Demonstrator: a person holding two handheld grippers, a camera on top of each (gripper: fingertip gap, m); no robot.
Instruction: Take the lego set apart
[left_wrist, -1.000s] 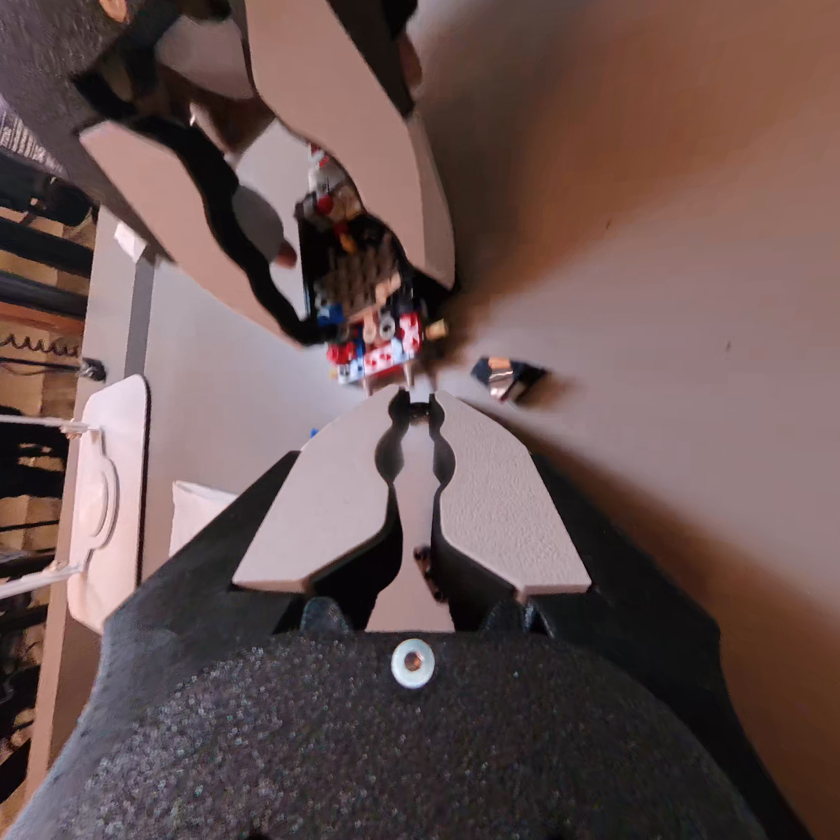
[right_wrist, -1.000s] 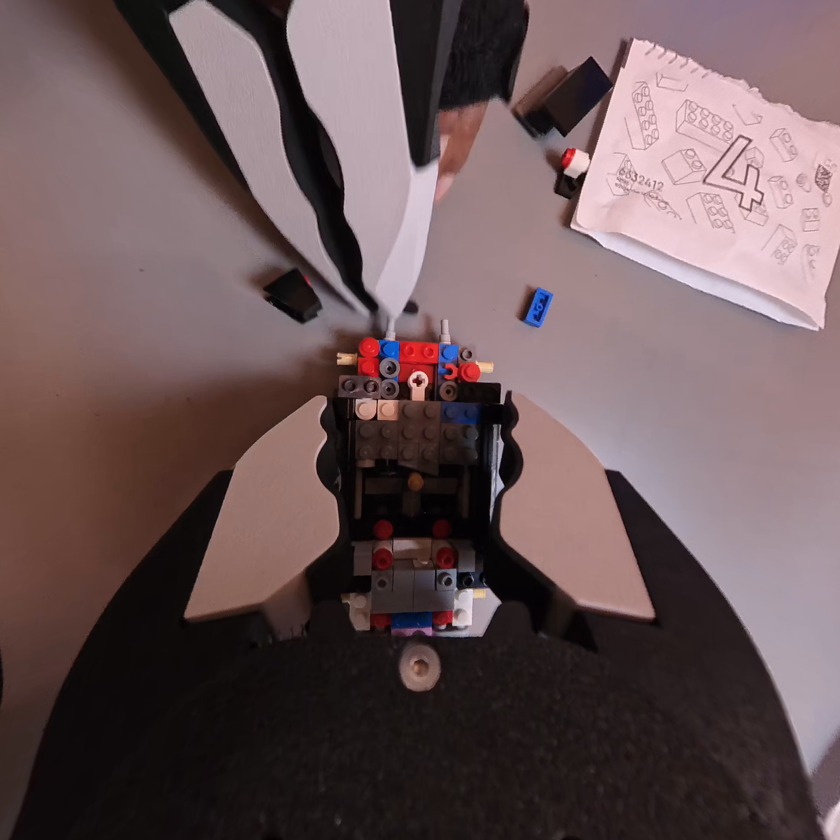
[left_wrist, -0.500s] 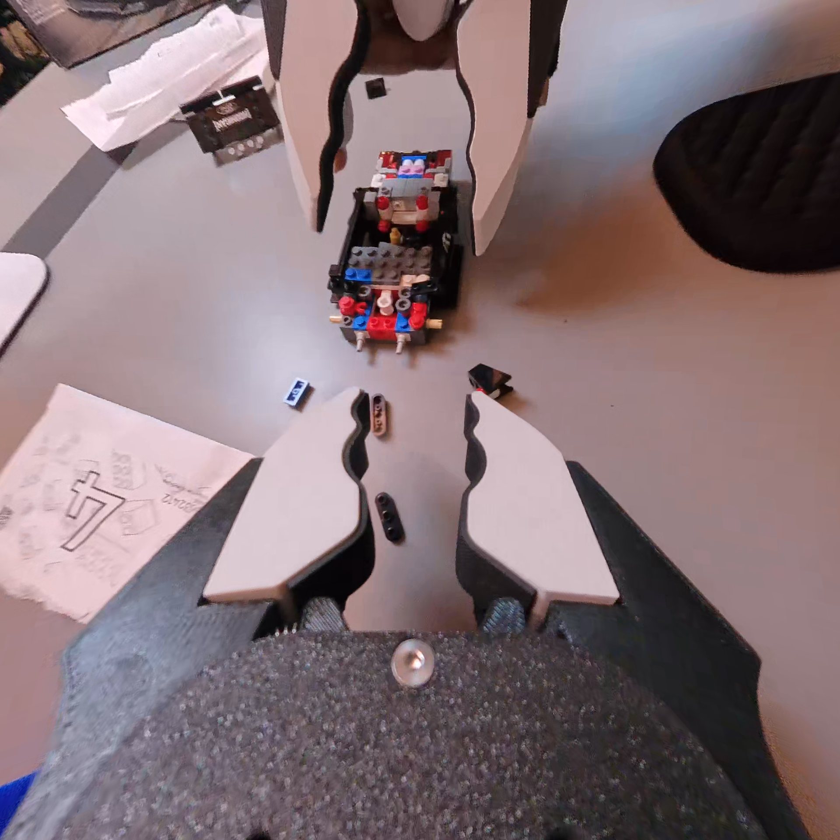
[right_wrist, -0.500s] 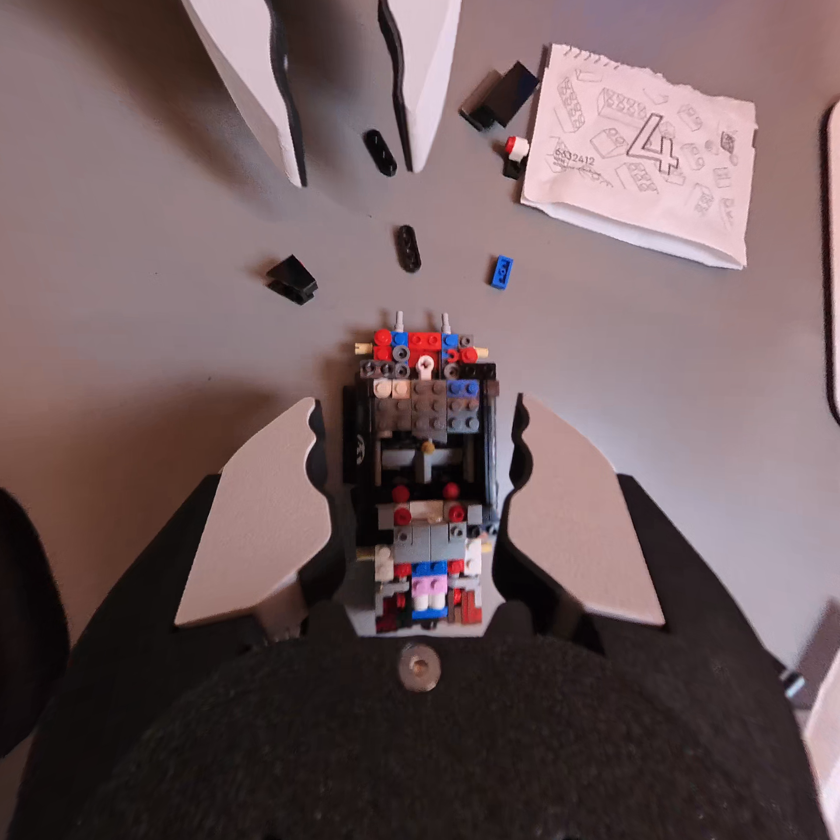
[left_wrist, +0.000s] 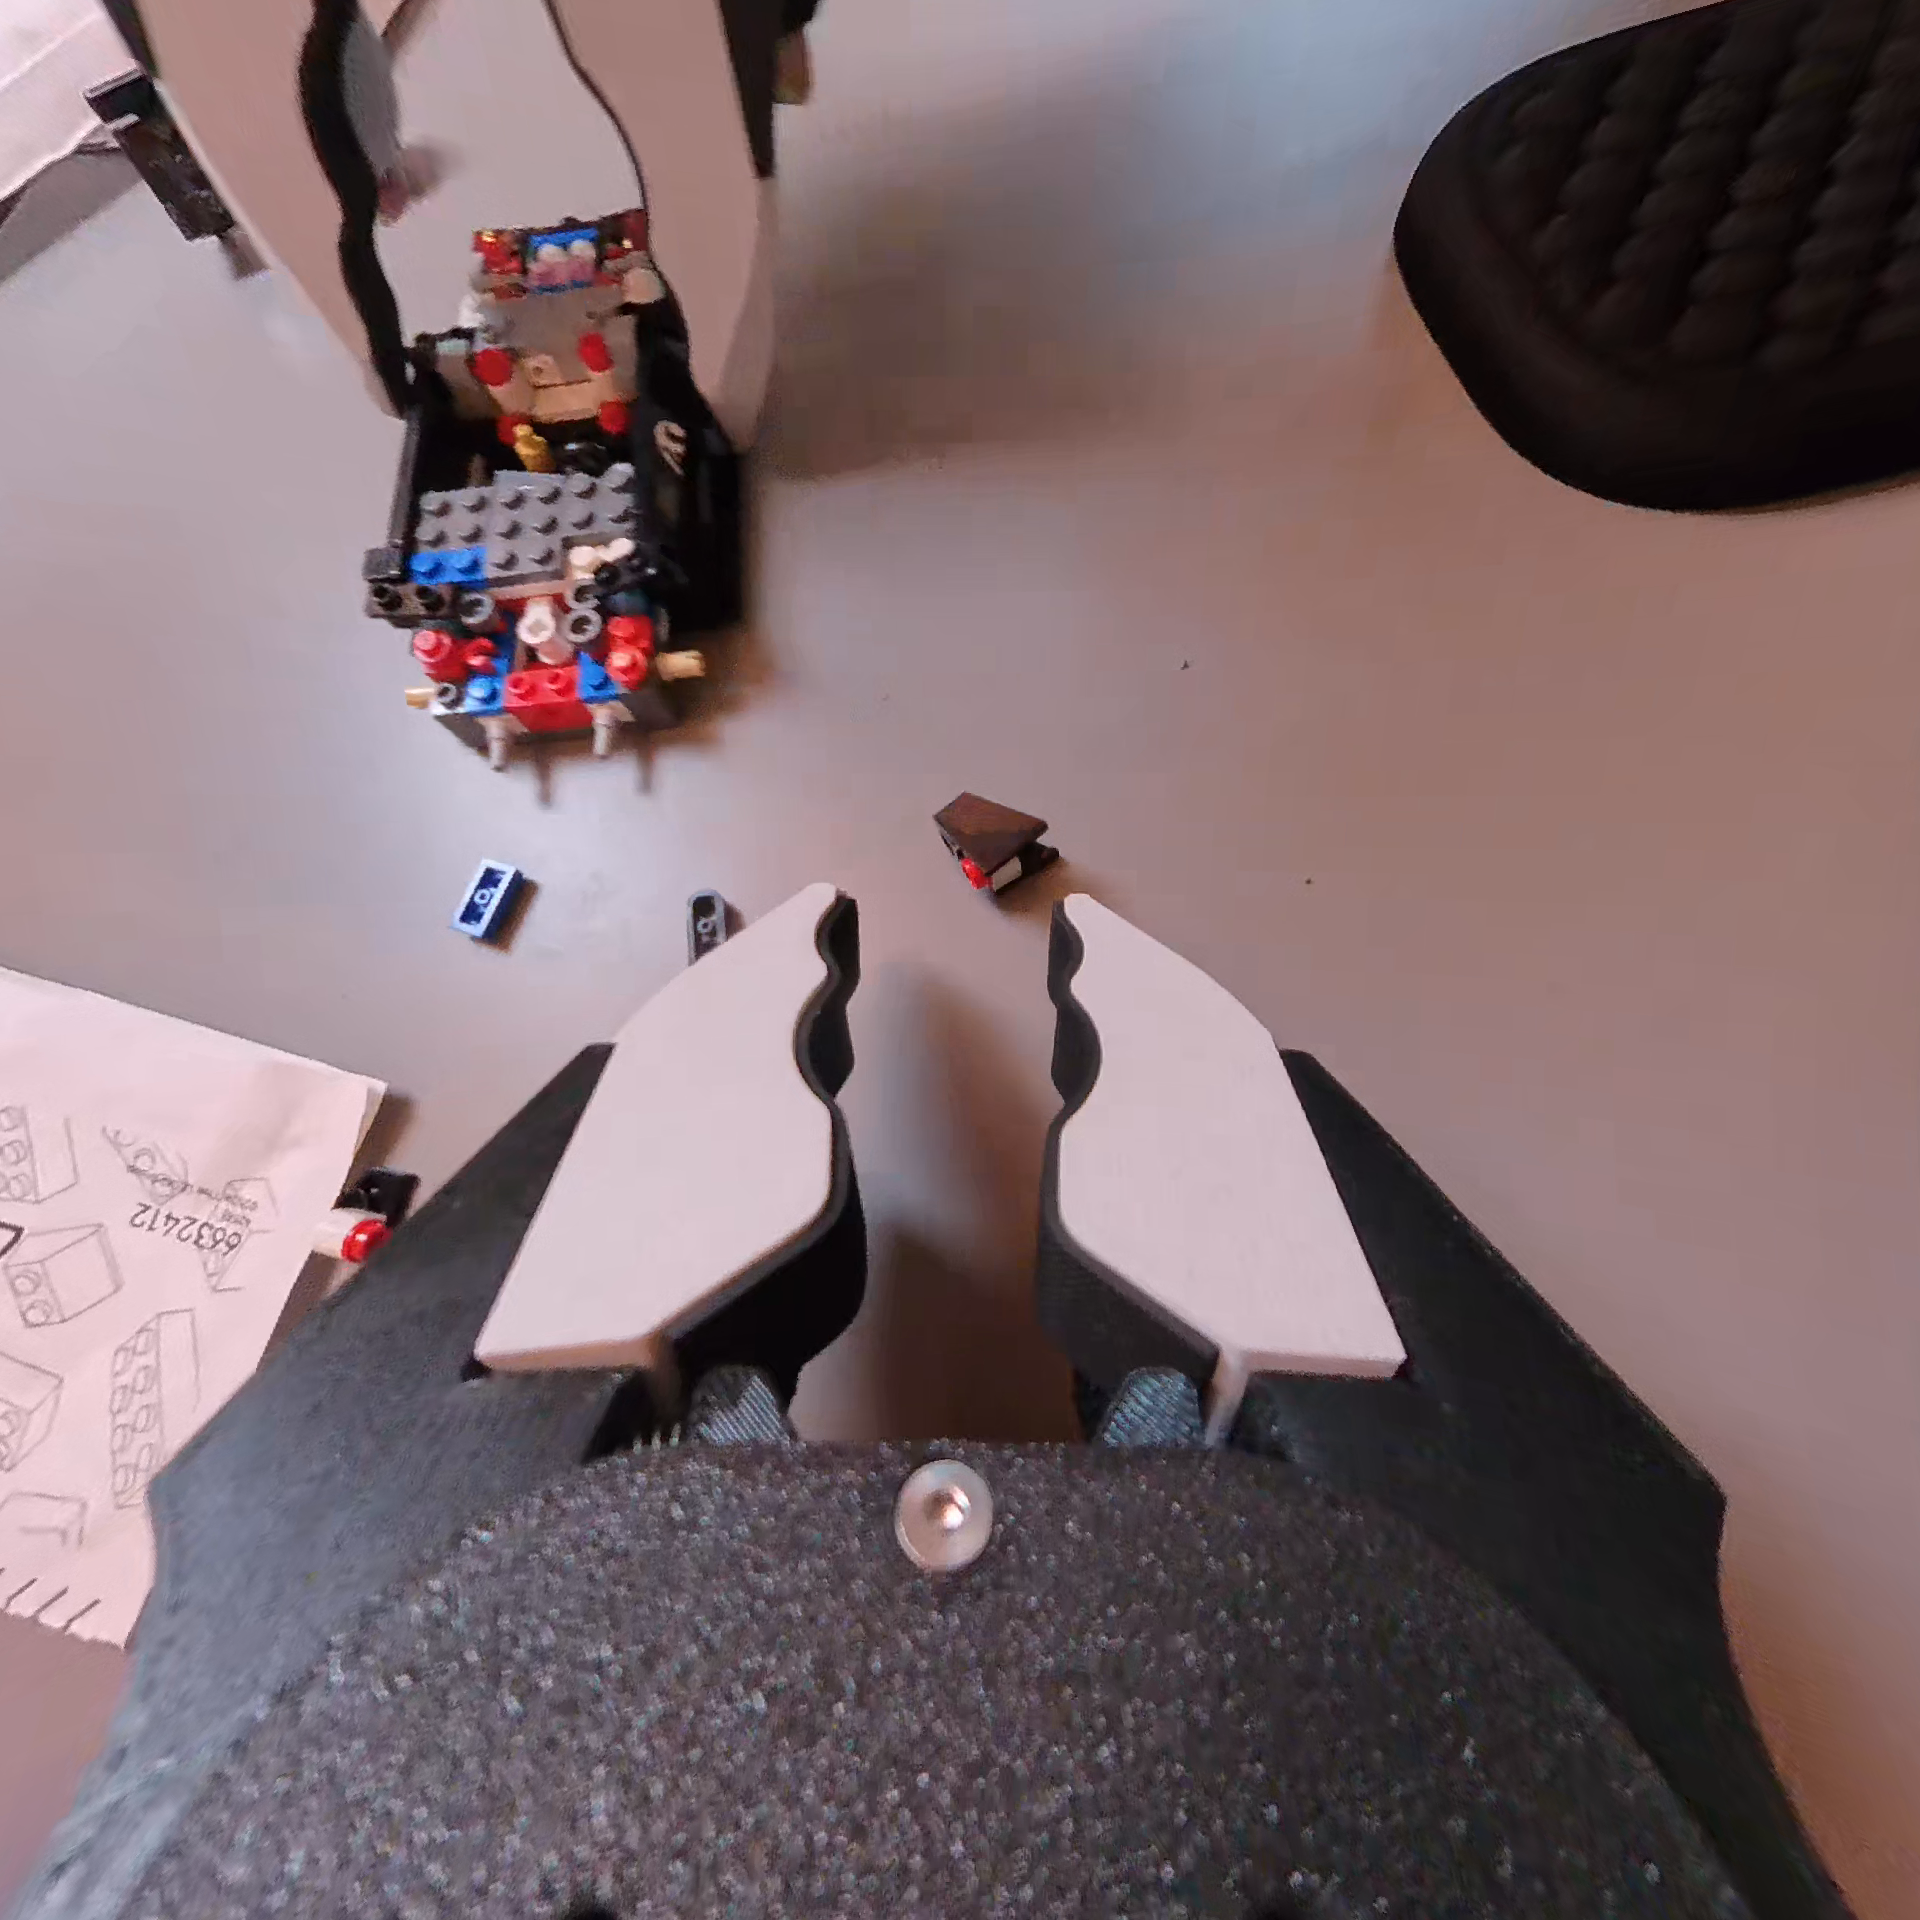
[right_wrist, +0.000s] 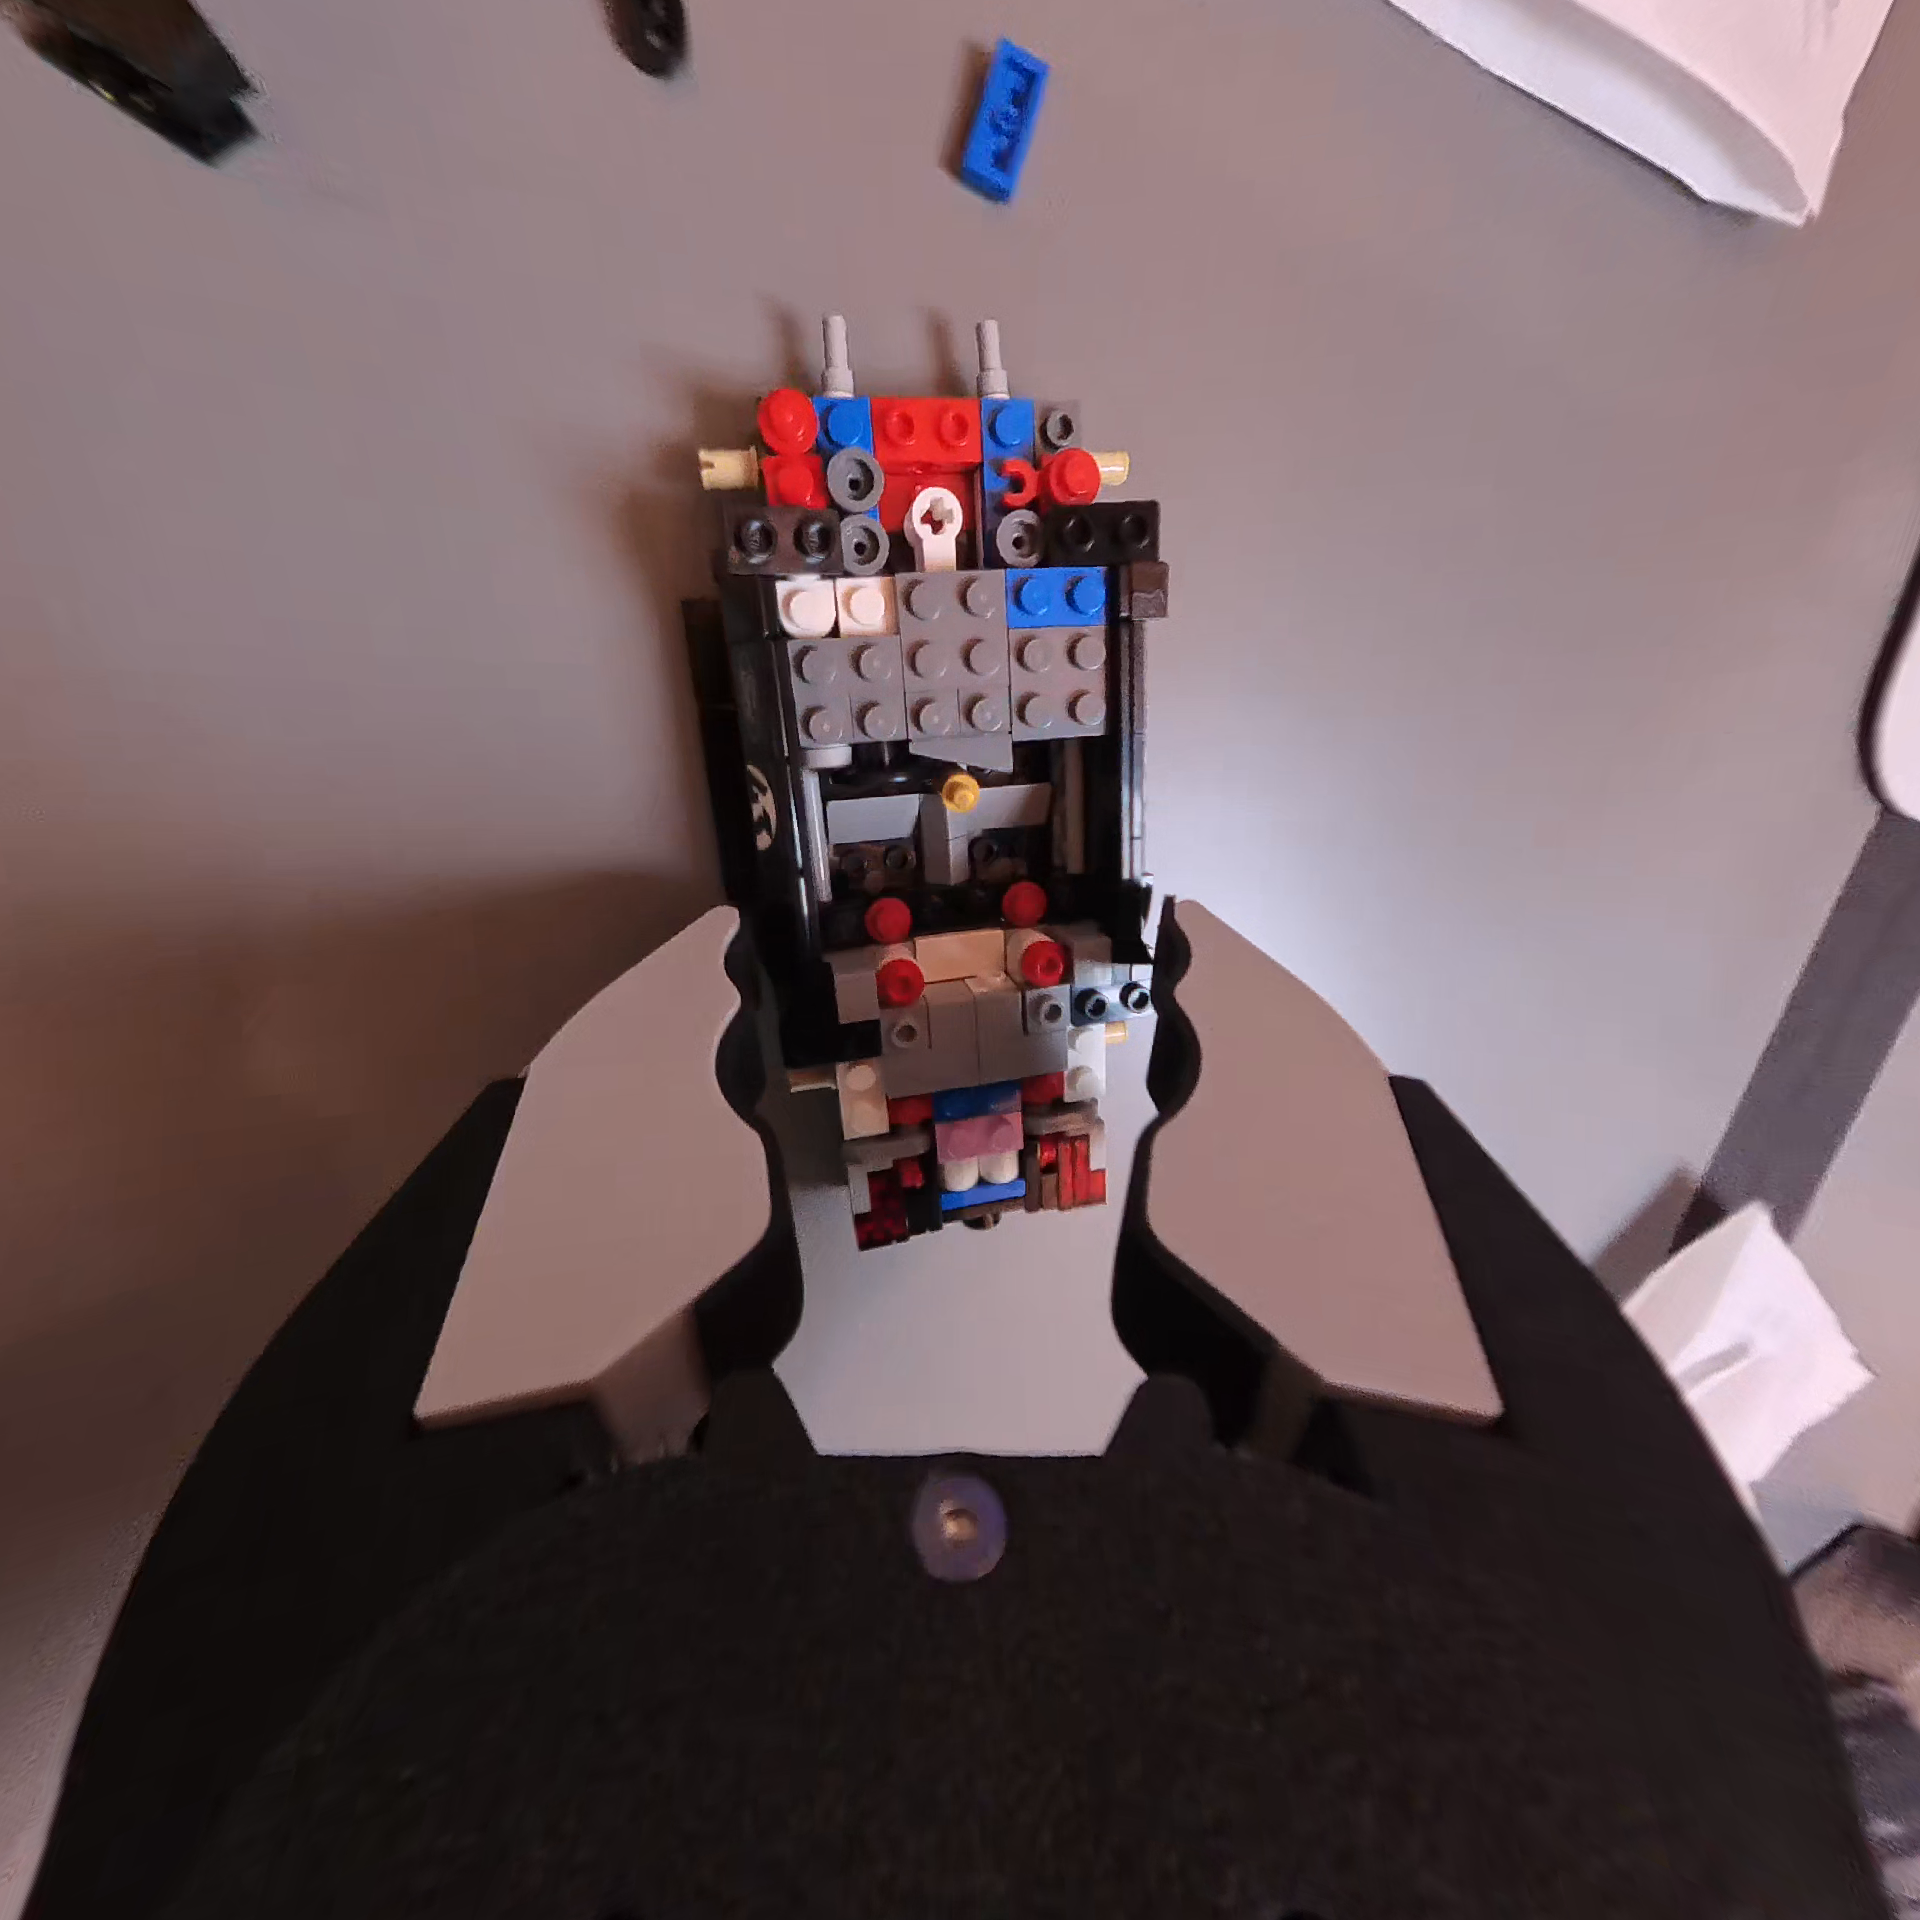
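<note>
A: How far along?

B: Barely: the lego car (right_wrist: 935, 790) sits mostly built on the grey surface (left_wrist: 1247, 644), a blue plate (left_wrist: 486, 900) and black bits loose nearby.

A: Claws?

B: Right claw (right_wrist: 956, 997) spread around its rear; left claw (left_wrist: 951, 935) spread, empty

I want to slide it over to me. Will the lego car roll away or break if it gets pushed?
The lego car probably won't roll: no wheels show, only bare side pegs, and it sits flat on the table. It may shed bits, since small studs and two thin pins stick out at its end. It's likely stiff and light, being snapped-together plastic bricks.
</note>
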